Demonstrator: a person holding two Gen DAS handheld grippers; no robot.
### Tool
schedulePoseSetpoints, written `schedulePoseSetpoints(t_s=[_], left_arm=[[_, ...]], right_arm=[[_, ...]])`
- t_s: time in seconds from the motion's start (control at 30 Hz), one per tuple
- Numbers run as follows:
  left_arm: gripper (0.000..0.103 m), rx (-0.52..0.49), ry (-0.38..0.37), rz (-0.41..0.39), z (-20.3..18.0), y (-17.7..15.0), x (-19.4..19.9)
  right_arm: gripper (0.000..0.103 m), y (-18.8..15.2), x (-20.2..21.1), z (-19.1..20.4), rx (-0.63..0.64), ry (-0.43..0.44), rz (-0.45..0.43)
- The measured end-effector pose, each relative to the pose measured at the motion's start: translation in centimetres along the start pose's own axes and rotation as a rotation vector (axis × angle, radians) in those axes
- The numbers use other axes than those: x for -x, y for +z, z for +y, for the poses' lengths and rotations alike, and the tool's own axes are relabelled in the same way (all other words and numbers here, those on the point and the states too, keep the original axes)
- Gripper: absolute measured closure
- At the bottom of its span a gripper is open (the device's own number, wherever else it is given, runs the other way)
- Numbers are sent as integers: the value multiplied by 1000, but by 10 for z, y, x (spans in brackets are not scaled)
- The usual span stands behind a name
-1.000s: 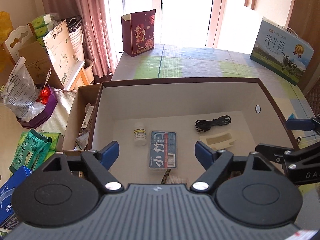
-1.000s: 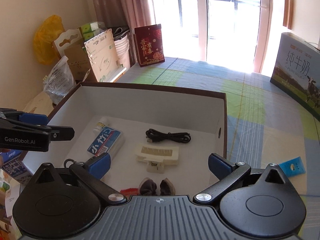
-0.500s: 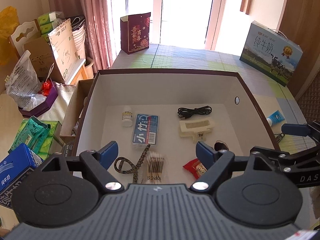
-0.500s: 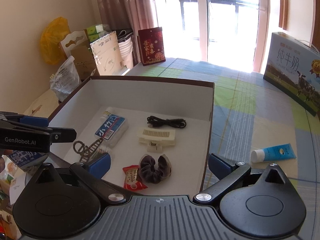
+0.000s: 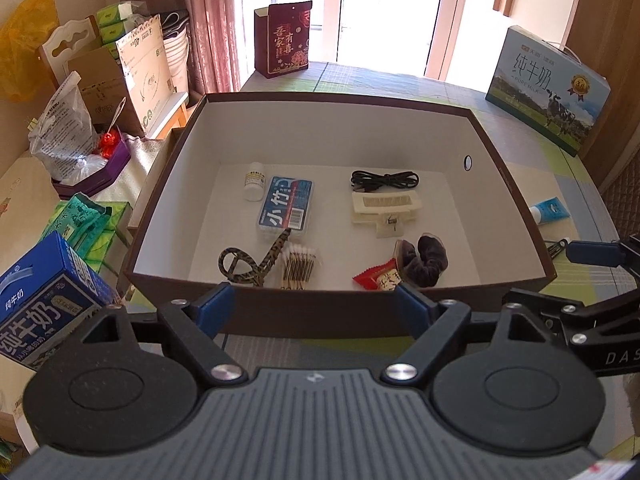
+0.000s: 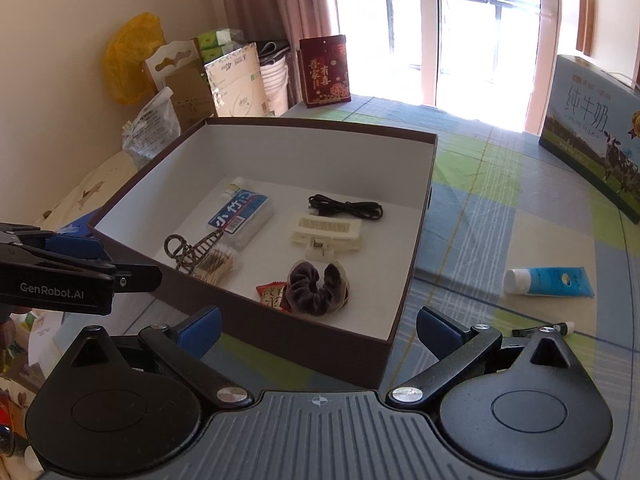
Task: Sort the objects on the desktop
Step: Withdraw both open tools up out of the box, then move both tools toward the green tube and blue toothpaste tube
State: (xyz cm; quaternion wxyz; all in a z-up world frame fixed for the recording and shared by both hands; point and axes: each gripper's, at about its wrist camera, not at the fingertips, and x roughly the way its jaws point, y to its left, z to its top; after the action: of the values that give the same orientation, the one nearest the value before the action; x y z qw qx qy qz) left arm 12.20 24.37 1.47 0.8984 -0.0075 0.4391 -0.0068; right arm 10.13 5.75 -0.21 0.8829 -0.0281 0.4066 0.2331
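A brown box (image 5: 340, 100) (image 6: 404, 292) with a white inside holds a blue toothpick case (image 5: 286, 207), a small white bottle (image 5: 254, 186), a black cable (image 5: 384, 180), a cream clip (image 5: 386, 206), a patterned hair clip (image 5: 248, 266), cotton swabs (image 5: 300, 266), a red snack packet (image 5: 378, 278) and a dark scrunchie (image 5: 428, 258). A blue tube (image 6: 548, 281) and a small dark tube (image 6: 544, 328) lie on the cloth right of the box. My left gripper (image 5: 316, 310) is open and empty before the box's near wall. My right gripper (image 6: 318, 330) is open and empty at the near right corner.
A milk carton box (image 5: 548, 92) stands at the far right and a red gift bag (image 5: 286, 40) at the far end of the checked tablecloth (image 6: 500, 200). A blue milk box (image 5: 40, 304), green packs and cardboard boxes crowd the left side.
Both grippers have pulled back and up from inside the box to outside its near wall. More of the box's contents and the blue tube have come into view. Both stayed open.
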Motion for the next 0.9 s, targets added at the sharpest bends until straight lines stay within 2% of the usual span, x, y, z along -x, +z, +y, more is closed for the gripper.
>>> schedulePoseSetpoints(t_s=[0.53, 0.73, 0.9], left_arm=[[19, 21, 32, 38, -32, -33, 19], [19, 6, 9, 65, -58, -47, 17], [19, -25, -43, 99, -88, -59, 10]], right_arm=[[2, -29, 20, -15, 31, 50, 26], [2, -48, 32, -38, 10, 31, 50], [2, -67, 47, -69, -25, -19, 71]])
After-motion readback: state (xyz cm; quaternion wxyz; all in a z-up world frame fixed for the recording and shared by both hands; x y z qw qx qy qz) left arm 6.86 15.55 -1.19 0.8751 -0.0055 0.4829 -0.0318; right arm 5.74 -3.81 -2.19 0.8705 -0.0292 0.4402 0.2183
